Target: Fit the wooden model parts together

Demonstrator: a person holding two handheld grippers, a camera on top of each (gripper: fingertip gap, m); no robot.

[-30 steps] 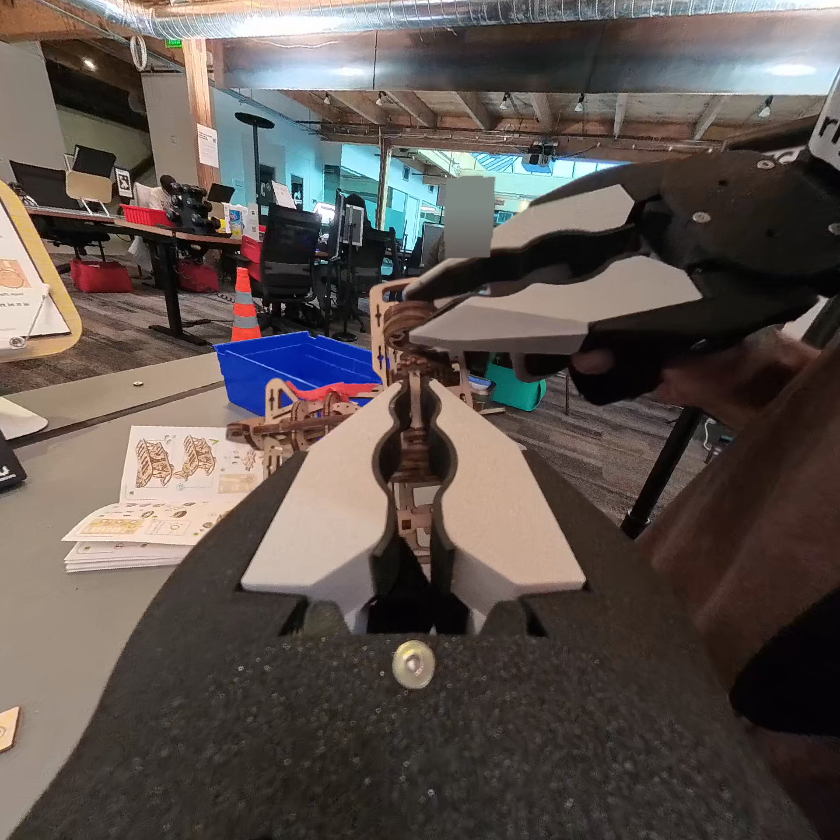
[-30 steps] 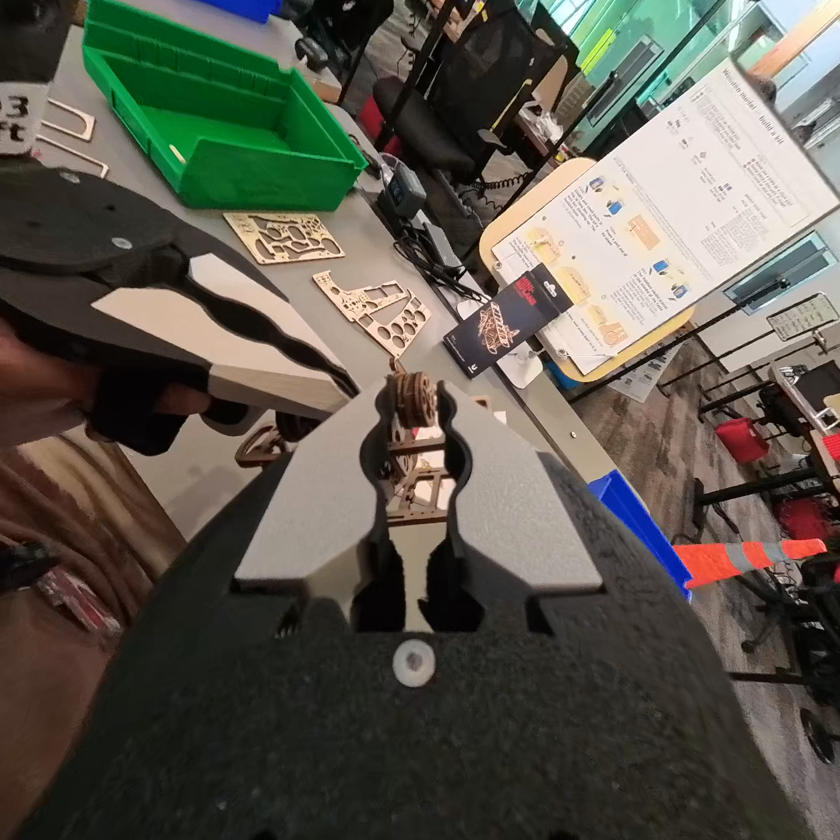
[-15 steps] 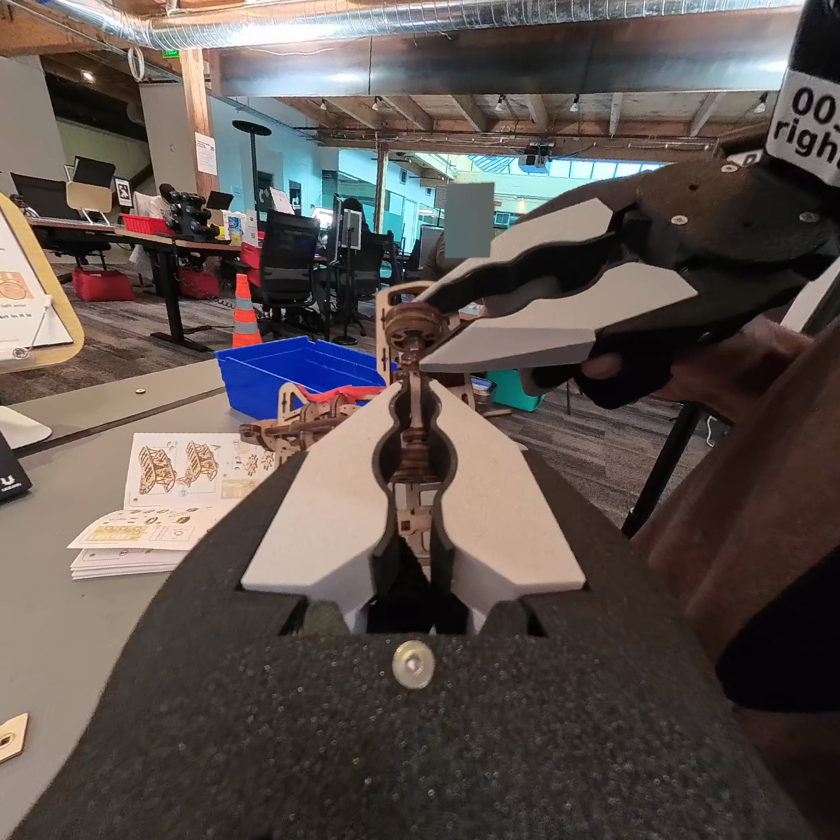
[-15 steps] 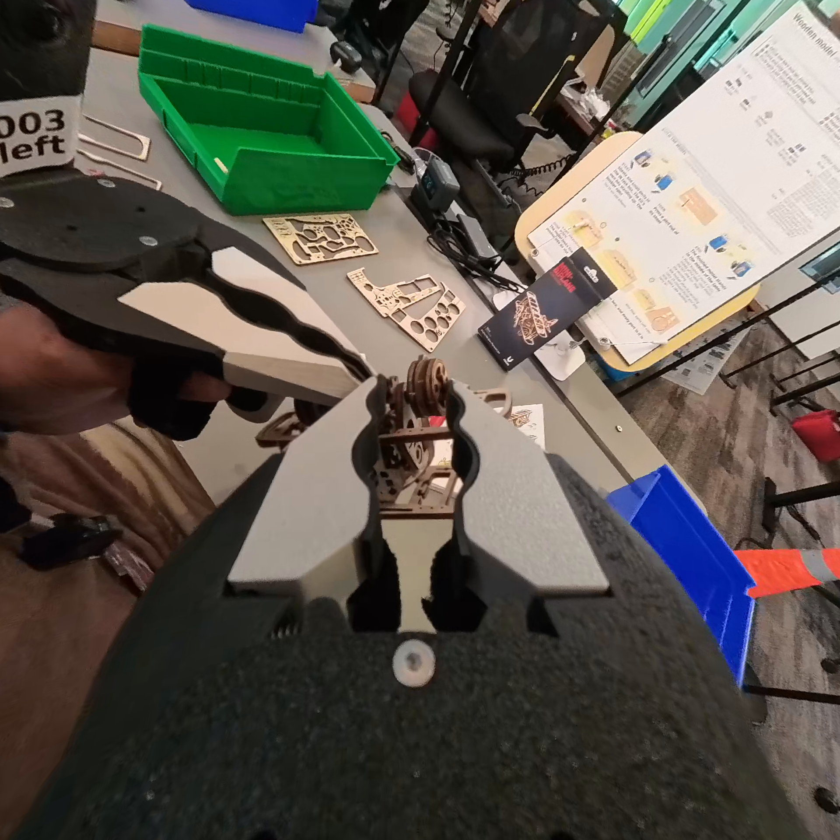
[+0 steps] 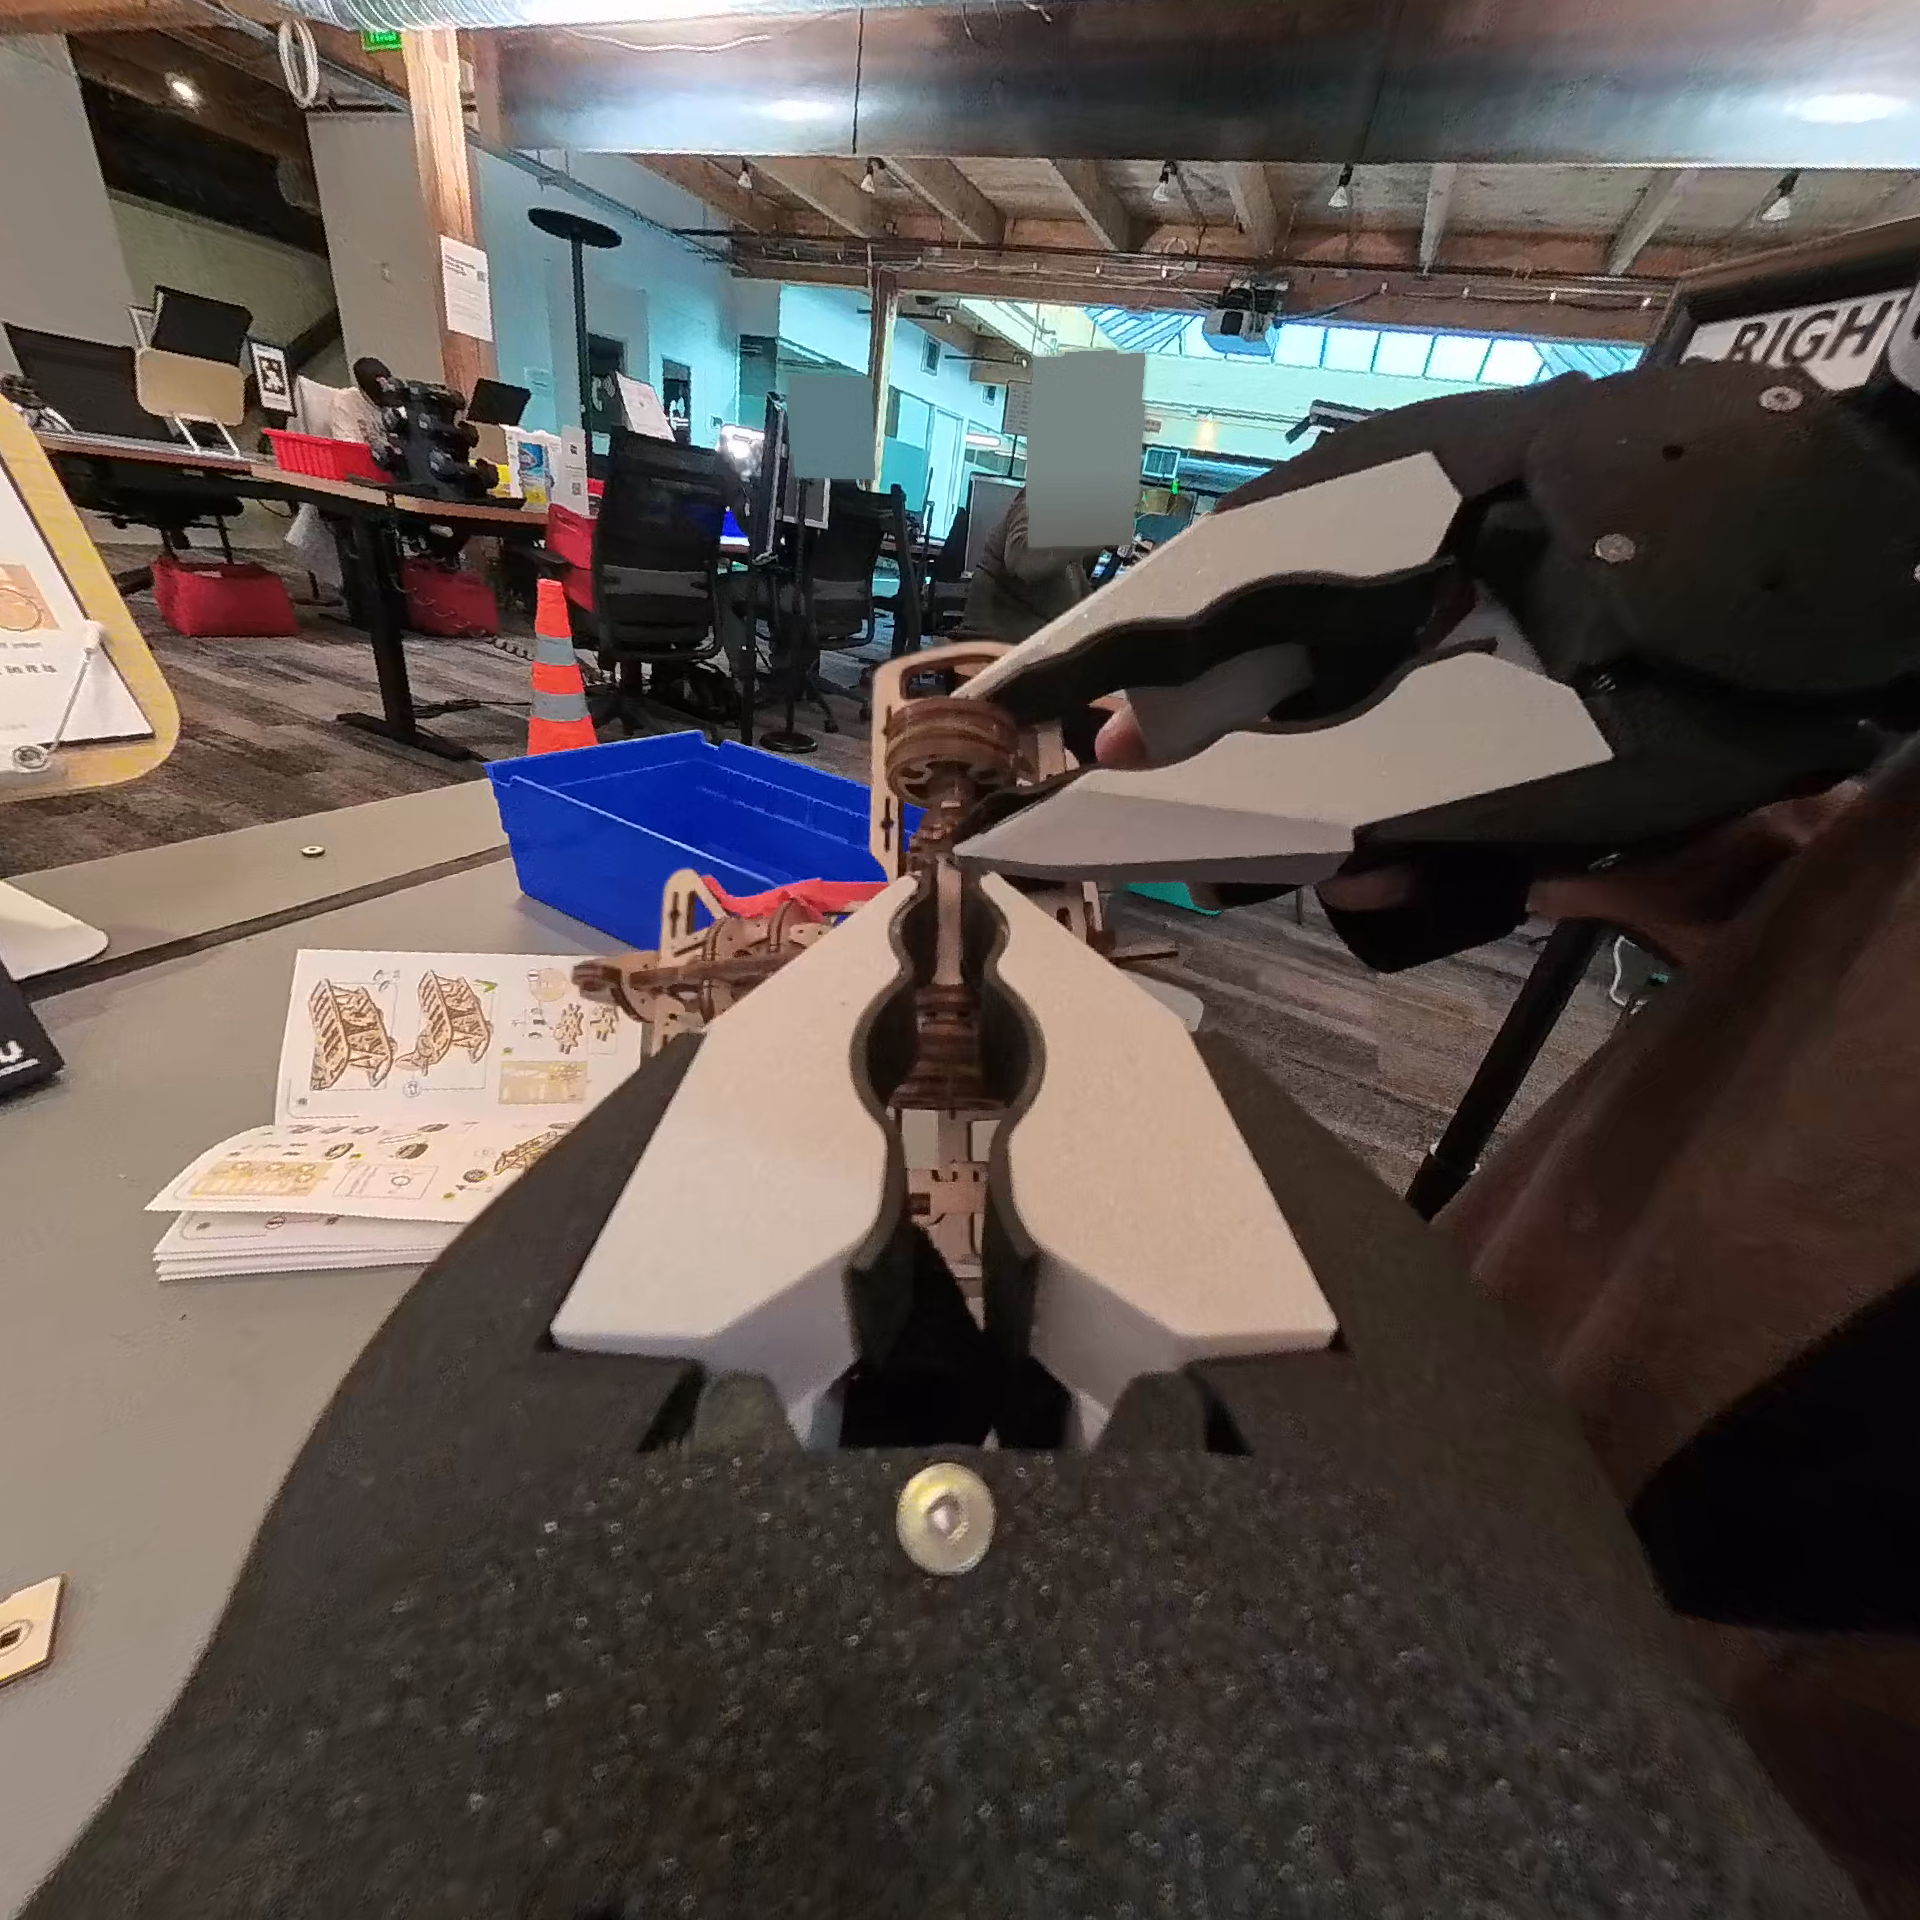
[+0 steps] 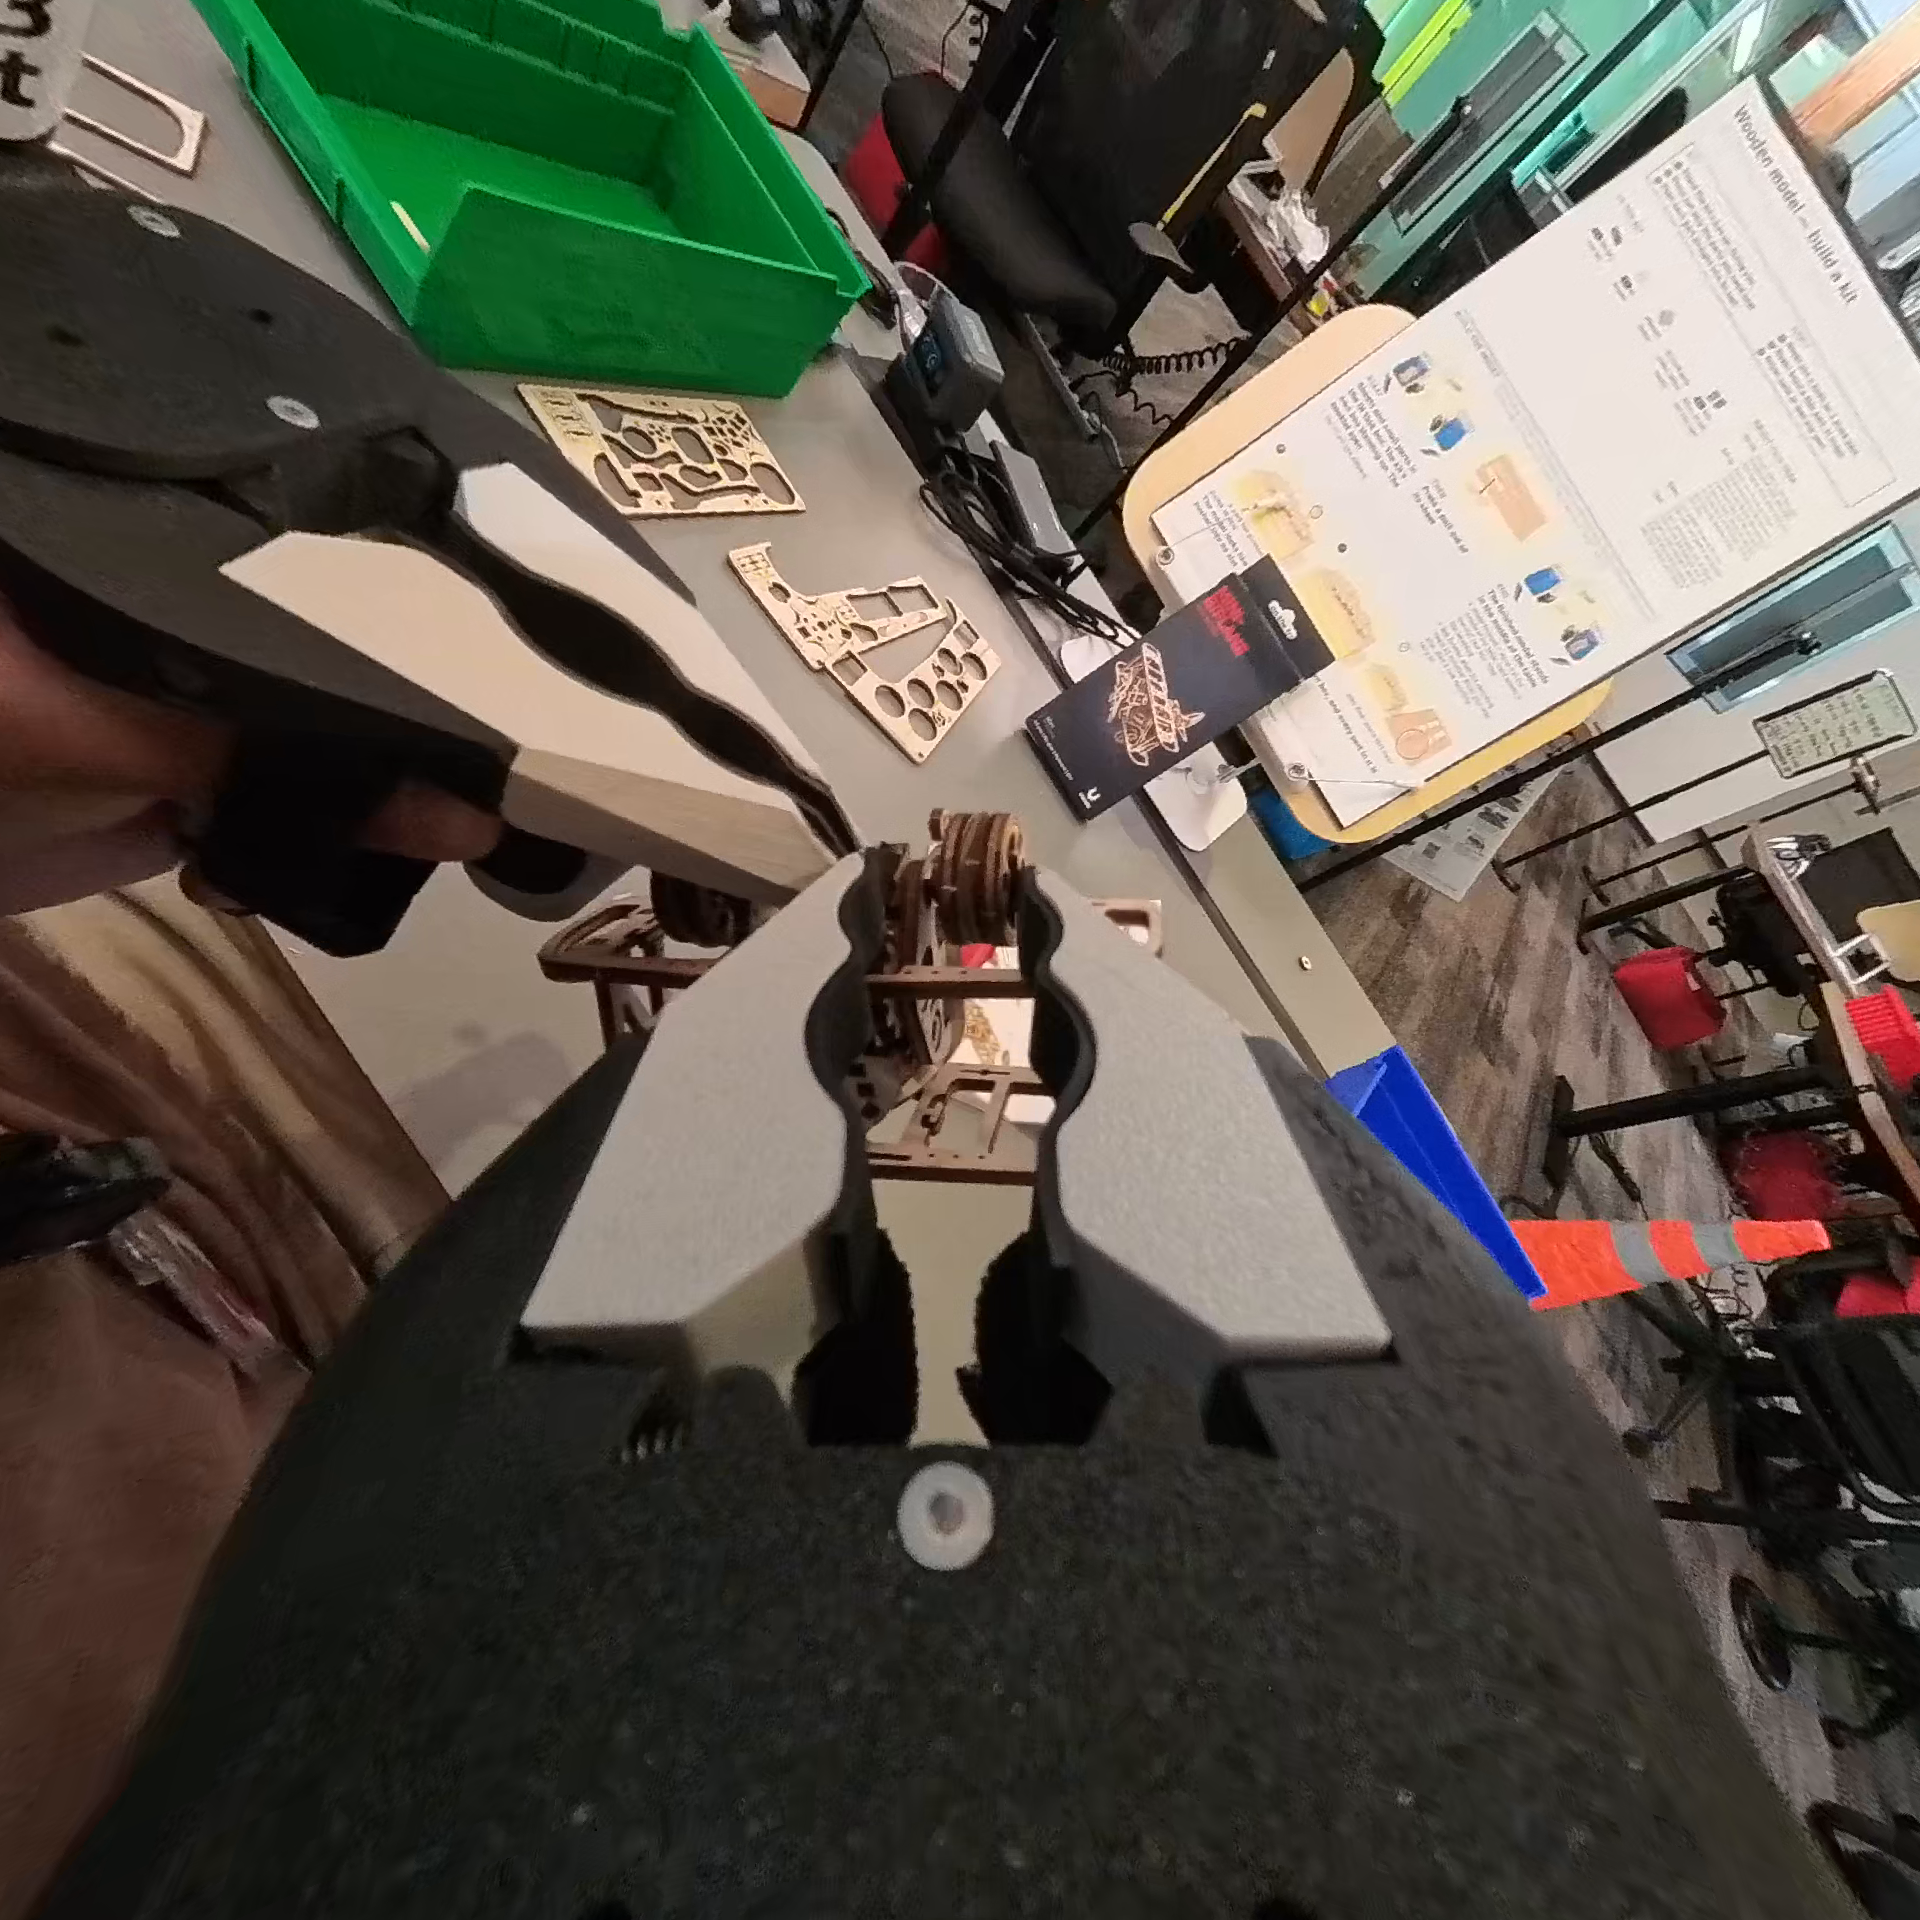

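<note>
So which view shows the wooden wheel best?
Left wrist view: the wheel shows side-on between the right gripper tips, above the left gripper. Right wrist view shows it edge-on, partly hidden by the fingers.

Left wrist view sits low behind the left gripper [image 5: 945, 883], close up, facing across the grey table [image 5: 135, 1351] toward the blue bin [image 5: 665, 821] and office beyond. Right wrist view looks steeply down along the right gripper [image 6: 940, 894], tilted, toward the green bin [image 6: 582, 239] (table runs diagonally). Both share the wooden model [image 5: 951, 748], each showing the other gripper near it.
</note>
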